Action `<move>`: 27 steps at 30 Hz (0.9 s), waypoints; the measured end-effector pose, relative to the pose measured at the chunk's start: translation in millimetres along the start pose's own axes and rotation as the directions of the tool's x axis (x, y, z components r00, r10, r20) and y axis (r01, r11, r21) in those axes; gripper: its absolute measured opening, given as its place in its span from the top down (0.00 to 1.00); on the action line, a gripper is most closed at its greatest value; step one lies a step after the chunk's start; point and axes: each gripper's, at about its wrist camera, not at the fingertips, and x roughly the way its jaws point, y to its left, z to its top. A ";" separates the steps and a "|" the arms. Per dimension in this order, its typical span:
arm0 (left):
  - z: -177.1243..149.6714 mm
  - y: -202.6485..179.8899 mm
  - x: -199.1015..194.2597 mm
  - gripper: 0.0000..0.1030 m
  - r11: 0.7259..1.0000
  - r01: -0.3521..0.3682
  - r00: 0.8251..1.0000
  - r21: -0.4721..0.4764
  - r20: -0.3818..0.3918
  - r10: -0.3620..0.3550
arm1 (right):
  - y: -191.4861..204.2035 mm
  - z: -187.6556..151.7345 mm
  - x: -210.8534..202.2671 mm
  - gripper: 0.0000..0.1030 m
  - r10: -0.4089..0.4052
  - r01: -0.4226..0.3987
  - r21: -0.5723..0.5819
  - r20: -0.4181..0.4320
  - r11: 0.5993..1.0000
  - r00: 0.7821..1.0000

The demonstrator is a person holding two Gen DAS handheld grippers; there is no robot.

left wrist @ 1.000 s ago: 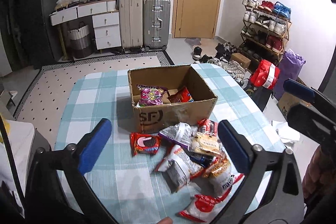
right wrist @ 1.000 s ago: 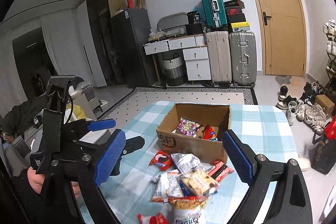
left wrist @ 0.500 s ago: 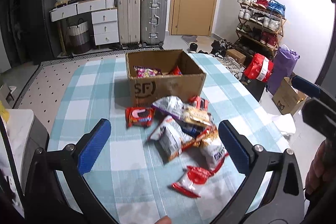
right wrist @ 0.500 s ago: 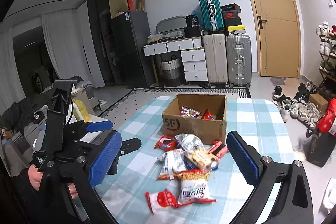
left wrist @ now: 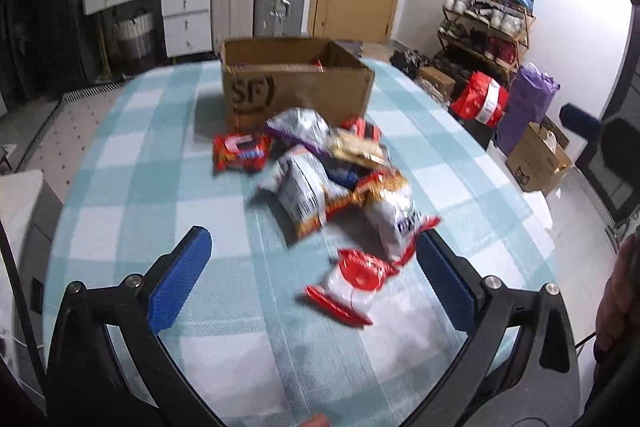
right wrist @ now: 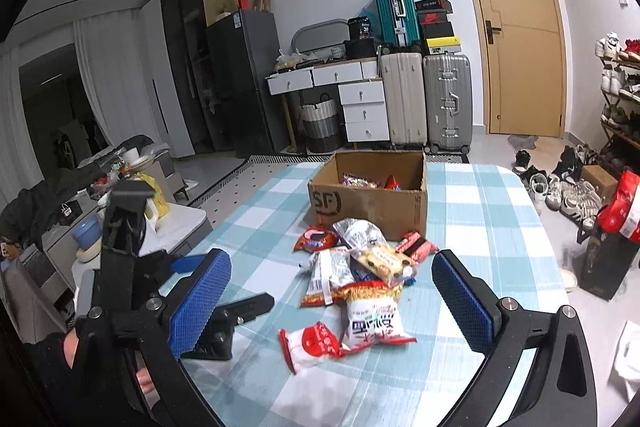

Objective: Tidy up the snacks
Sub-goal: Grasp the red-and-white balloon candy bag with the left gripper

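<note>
Left gripper point(left wrist: 308, 277): fingers standing wide apart, gripping nothing, hovering over the worktop point(left wrist: 132, 163).
Right gripper point(right wrist: 330, 301): fingers having just been opening, now spread fully, nothing between them.
Snack packets point(right wrist: 360, 279): lying heaped mid-worktop, just near of the cardboard box point(right wrist: 372, 205).
Box contents: two packets showing inside.

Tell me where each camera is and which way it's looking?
Left wrist: on the left gripper, open, looking down at the snack pile before the cardboard box; a hand shows at right.
Right wrist: on the right gripper, open, facing the box and door; the left gripper and its hand show at left.
Both see snacks, box, checked tablecloth.
</note>
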 end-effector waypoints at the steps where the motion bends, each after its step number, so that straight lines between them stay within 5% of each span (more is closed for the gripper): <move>1: -2.9 -1.3 3.8 0.01 1.000 0.002 1.000 0.001 -0.007 -0.002 | -0.8 -2.7 0.4 0.01 -0.001 0.001 0.003 -0.004 1.000 1.000; 27: -37.9 -7.7 104.0 0.02 0.998 0.067 0.980 0.023 -0.191 -0.061 | -43.7 -45.5 19.3 0.01 -0.021 0.030 0.111 -0.086 0.993 0.996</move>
